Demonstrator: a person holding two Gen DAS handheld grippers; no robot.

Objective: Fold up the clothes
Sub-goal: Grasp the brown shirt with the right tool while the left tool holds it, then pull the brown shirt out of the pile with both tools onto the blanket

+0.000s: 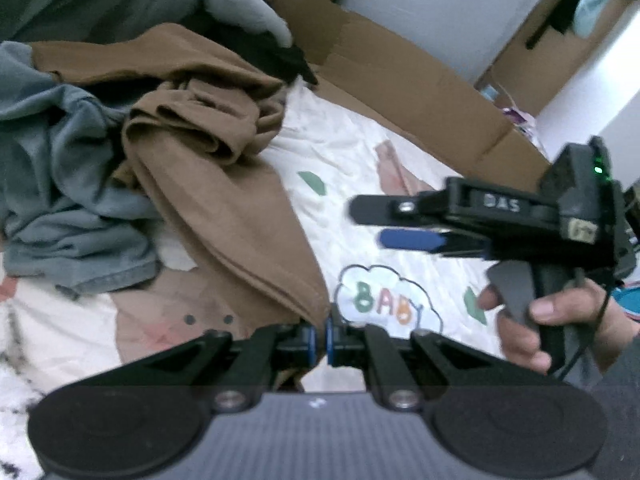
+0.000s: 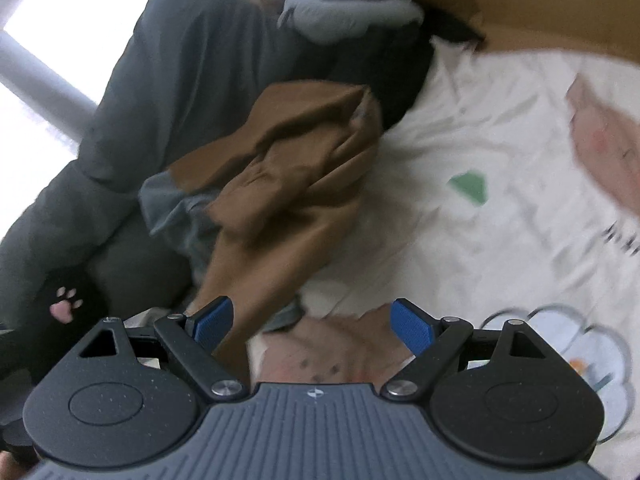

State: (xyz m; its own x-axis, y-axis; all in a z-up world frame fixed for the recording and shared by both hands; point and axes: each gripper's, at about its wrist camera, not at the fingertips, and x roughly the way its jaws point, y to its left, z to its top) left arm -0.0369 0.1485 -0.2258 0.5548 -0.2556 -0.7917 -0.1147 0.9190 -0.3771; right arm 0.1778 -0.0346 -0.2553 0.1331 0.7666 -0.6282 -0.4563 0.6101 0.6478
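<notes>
With our left hand-held gripper (image 1: 322,338) pinching the brown garment (image 1: 224,200) hem, we should clamp our wide-open right hand-held gripper (image 2: 312,326) on another edge and spread it flat on the bed (image 1: 360,152).

Soft daylight, upper-left glare, motion blur, fisheye edge warp.

The brown garment (image 1: 224,196) is soft matt cloth, thick and creased, with a stitched hem. Just beside it, the grey-blue garment (image 1: 68,200) looks like washed, slightly rough fabric. Under both, the white printed sheet (image 1: 360,148) is thin wrinkled cloth. Beyond the brown garment, the cardboard (image 1: 400,76) is dull brown paperboard.
</notes>
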